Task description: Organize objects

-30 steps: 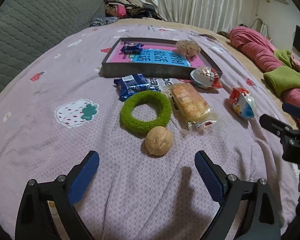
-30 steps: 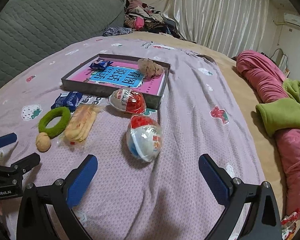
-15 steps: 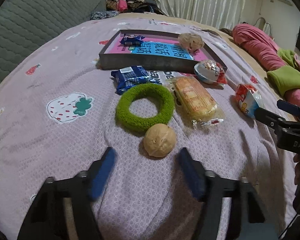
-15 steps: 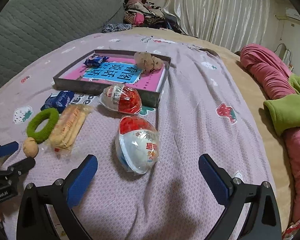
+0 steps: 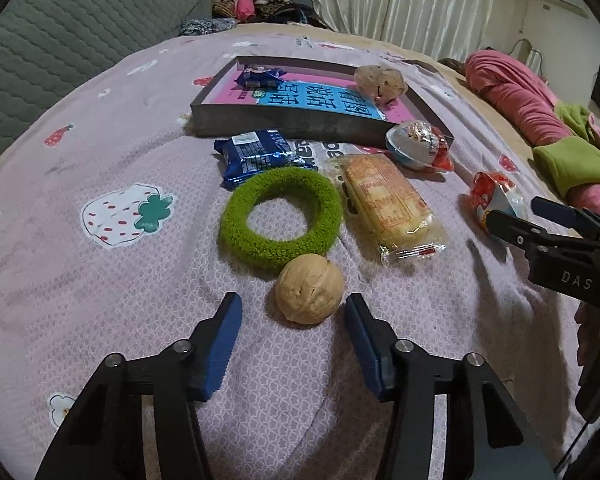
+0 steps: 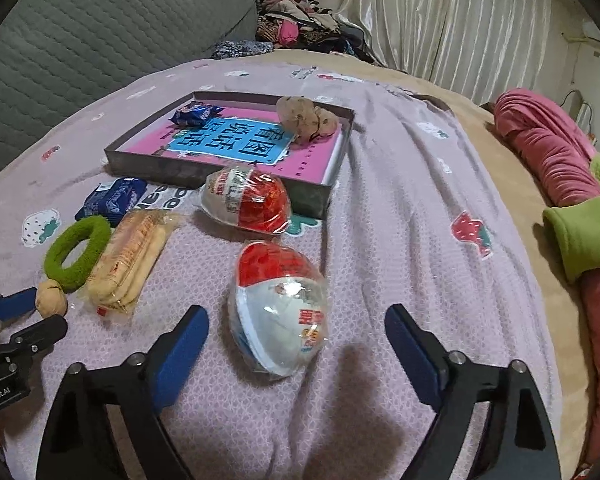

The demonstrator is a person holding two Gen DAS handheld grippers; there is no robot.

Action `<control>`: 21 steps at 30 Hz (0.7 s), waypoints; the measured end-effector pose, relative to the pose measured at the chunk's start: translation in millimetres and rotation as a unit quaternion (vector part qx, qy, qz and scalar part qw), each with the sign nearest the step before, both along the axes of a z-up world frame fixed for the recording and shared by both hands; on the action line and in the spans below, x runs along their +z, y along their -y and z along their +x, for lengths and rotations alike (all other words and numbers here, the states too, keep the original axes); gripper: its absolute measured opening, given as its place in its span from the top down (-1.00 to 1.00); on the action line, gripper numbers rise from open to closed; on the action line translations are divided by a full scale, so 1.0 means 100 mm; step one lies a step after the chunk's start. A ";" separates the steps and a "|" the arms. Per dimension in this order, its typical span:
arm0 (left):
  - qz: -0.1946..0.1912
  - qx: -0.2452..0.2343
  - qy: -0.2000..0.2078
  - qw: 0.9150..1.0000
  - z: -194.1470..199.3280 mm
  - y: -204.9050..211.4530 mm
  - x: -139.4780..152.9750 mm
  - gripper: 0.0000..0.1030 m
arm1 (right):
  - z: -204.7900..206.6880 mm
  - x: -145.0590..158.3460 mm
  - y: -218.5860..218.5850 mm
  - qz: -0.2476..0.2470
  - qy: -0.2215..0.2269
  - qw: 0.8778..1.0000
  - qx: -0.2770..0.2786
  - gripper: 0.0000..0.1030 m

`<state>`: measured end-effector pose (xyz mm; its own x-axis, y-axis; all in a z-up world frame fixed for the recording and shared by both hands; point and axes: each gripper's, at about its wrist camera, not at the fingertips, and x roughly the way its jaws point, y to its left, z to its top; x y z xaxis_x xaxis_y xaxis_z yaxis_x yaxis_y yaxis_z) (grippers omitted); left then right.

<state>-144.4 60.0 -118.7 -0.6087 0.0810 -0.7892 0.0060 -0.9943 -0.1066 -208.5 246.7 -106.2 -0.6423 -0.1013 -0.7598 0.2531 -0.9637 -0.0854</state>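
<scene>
A tan walnut [image 5: 310, 306] lies on the lilac bedspread just below a green fuzzy ring [image 5: 280, 220]. My left gripper [image 5: 292, 312] has its blue pads on either side of the walnut. Its jaws are closing; the right pad is almost at the shell, and a gap shows on the left. A wrapped red-and-white toy egg [image 6: 280, 308] lies between the pads of my right gripper [image 6: 296, 320]. Those jaws are closing too, with clear space on both sides. The walnut [image 6: 51, 300] also shows at the right wrist view's left edge.
A shallow grey box [image 5: 280, 120] farther back holds a pink-and-blue book, a small blue packet and a brown fuzzy item. In front of it lie a blue biscuit packet [image 5: 256, 156], a wrapped cake [image 5: 388, 200] and a second toy egg [image 5: 418, 144]. Pink and green bedding [image 6: 556, 168] lies at right.
The left jaws have narrowed from wide open to just around the walnut. The right gripper has come closer and lower over the toy egg, and its jaws have begun to narrow.
</scene>
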 end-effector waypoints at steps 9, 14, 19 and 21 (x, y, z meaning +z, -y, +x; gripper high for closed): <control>0.012 -0.002 0.001 1.000 -0.01 -0.01 0.01 0.25 | -0.02 -0.03 0.15 -0.009 0.003 1.000 0.027 -0.24; 0.020 -0.004 0.000 1.000 -0.02 -0.01 0.01 0.33 | 0.02 -0.03 0.18 -0.012 -0.001 0.999 0.033 0.00; 0.024 -0.008 -0.003 1.000 0.01 0.01 0.02 0.34 | 0.04 -0.02 0.15 -0.040 0.005 0.998 0.040 0.00; 0.024 -0.010 -0.003 1.000 0.02 0.01 0.03 0.34 | 0.05 0.00 0.15 -0.044 0.005 0.998 0.042 0.00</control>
<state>-142.3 59.1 -115.8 -0.6120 0.1305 -0.7800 -0.0151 -0.9881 -0.1534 -203.3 232.2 -106.1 -0.6211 -0.2218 -0.7517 0.3341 -0.9425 0.0021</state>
